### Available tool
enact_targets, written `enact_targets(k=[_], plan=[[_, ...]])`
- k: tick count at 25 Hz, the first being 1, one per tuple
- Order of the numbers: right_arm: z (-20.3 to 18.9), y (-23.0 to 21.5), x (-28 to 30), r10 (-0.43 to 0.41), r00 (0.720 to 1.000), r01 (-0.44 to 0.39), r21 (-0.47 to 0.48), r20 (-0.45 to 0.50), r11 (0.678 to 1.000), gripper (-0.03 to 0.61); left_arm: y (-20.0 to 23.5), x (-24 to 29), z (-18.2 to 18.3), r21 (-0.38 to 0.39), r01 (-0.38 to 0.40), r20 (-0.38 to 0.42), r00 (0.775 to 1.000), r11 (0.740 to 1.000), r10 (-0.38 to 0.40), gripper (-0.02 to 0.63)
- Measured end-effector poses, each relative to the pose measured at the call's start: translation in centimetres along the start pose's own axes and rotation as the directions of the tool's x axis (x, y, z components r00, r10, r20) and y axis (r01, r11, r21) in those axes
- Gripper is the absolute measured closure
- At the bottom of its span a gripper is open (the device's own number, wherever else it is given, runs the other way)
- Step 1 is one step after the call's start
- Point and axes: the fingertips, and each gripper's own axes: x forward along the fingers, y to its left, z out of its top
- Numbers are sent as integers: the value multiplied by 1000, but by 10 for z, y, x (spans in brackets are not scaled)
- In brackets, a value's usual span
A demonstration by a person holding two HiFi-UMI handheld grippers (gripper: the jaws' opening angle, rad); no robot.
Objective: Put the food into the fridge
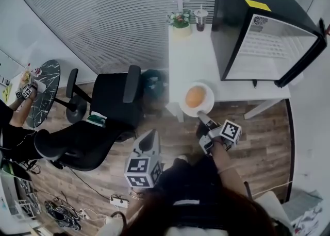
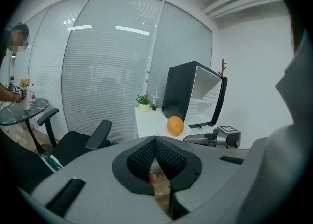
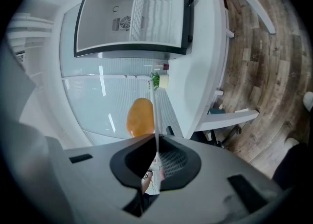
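- I am keeping the right gripper with its jaws pinched almost together on the thin rim of the white plate.
- The orange is sitting on that plate, at the front edge of the white desk.
- The black fridge is standing open on the same desk, beyond the plate.
- I am holding the left gripper low beside the black office chair, with its jaws pressing together on nothing.

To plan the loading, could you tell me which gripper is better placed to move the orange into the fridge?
Right. The right gripper grips the plate bearing the orange, near the open fridge; the left gripper hangs back, shut and empty.
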Motion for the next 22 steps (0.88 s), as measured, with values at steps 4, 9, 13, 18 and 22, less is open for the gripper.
enact_targets(k=[4,9,13,18,22], plan=[[7,-3,-9,-10,1000,10,6,-12,1000,569,-8,5,3,-14,-20,8,1000,1000,20,615],[24,-4,-26,-16,999,16,2,-47,1000,569,-35,16,5,-30,-27,9,1000,999,27,615],[38,-5,-38,-21,998,21,8,-61,1000,569,-55,23,6,-27,-26,10,1000,999,26,615],[57,-4,-53,-15,998,16,9,-65,1000,569,-79,32,9,-21,-25,9,1000,999,25,615],[71,-2,-65,-9,998,10,15,-55,1000,569,-97,38,11,-8,-15,6,1000,1000,15,615]])
